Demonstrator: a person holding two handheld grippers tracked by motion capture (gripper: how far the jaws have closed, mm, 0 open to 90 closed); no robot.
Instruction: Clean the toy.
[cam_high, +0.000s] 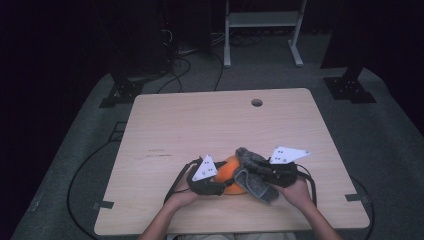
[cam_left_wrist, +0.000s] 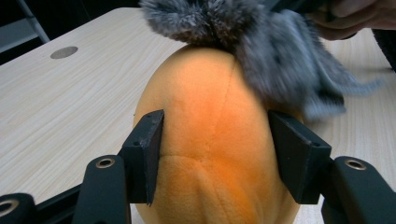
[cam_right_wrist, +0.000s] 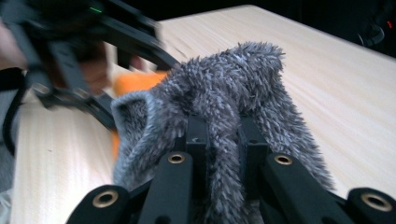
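- While the orange plush (cam_left_wrist: 212, 140) rests on the counter (cam_high: 200, 125) near the person's edge, the left claw (cam_left_wrist: 215, 154) clasps its sides, pads touching.
- Right claw (cam_right_wrist: 219, 140) is pinched tight on grey furry fabric (cam_right_wrist: 224, 93) draped over the plush's top.

I can read no words, brand names or numbers anywhere here; the white plates (cam_high: 205, 168) riding on my grippers carry only small dark dots, too small to make out as any sign, and the table (cam_high: 175, 125) bears a faint dark smudge that is not lettering
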